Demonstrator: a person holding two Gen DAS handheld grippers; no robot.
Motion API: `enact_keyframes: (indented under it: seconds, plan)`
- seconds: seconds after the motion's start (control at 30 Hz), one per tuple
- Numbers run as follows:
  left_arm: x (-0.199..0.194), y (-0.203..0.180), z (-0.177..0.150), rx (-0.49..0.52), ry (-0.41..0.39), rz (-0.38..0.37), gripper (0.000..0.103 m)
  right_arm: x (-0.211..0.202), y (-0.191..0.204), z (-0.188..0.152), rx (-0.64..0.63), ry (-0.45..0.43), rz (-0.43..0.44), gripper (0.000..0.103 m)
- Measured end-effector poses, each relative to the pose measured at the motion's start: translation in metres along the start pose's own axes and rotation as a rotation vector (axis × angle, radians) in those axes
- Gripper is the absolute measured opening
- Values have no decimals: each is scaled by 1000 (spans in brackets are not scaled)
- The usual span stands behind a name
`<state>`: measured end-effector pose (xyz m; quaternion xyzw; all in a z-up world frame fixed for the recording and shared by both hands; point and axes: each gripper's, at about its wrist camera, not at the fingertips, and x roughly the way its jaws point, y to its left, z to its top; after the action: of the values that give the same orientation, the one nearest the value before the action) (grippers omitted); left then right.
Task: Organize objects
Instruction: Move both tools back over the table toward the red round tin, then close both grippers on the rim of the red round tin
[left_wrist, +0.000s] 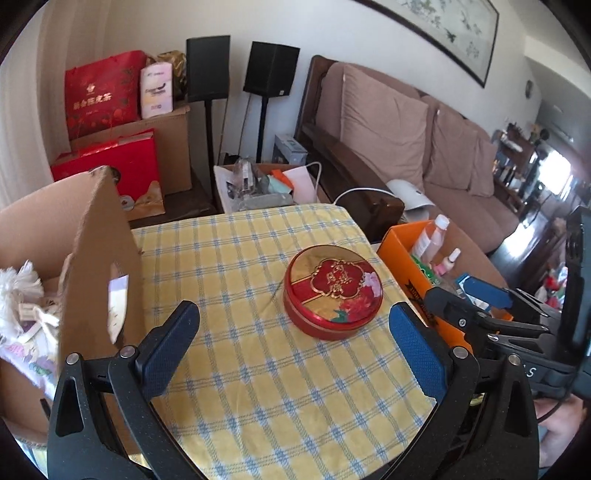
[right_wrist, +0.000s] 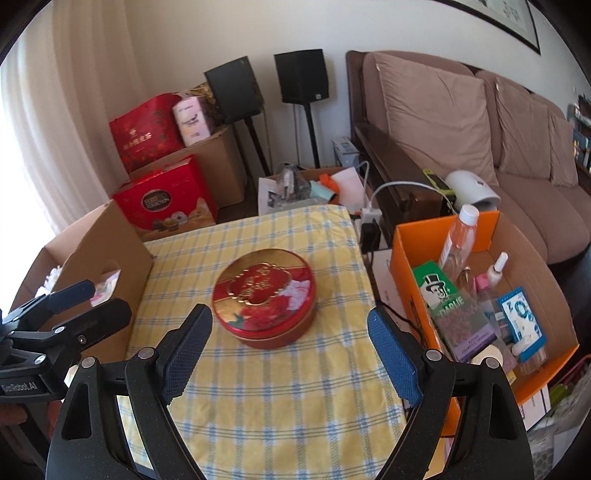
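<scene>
centrally, a round red-and-gold metal tin (left_wrist: 333, 291) is sitting on the yellow checked cloth counter (left_wrist: 258, 387); left tool (left_wrist: 295, 349) and right tool (right_wrist: 291, 354) are gaping wide, gripping nothing.

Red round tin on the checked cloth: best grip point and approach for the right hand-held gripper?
Grip the red round tin across its side wall, below the lid seam, coming in low from the near side. It lies flat, lid up, with bare checked cloth all around. The right hand-held gripper is open and looks barely wider than the tin, so centre it carefully.
</scene>
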<state>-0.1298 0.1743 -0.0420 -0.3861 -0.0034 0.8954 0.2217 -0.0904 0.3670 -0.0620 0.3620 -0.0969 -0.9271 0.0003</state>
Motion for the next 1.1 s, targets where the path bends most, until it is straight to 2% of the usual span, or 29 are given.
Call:
enact_keyframes:
  seconds: [0.23, 0.4, 0.53, 0.67, 0.77, 1.1]
  plan:
    - [38, 3, 4, -41, 54, -29, 102, 18, -21, 4, 64, 13, 31, 87]
    - [64, 17, 3, -89, 111, -61, 97, 36, -32, 8, 120, 39, 84, 82]
    - [78, 23, 0, -107, 132, -92, 94, 54, -35, 10, 150, 74, 127, 69]
    - [91, 25, 0, -123, 155, -128, 84, 72, -35, 10, 179, 112, 167, 59]
    - [101, 27, 1, -144, 174, -157, 80, 82, -35, 10, 195, 124, 181, 52]
    - [129, 30, -2, -194, 201, -235, 79, 106, -36, 10, 236, 148, 217, 49]
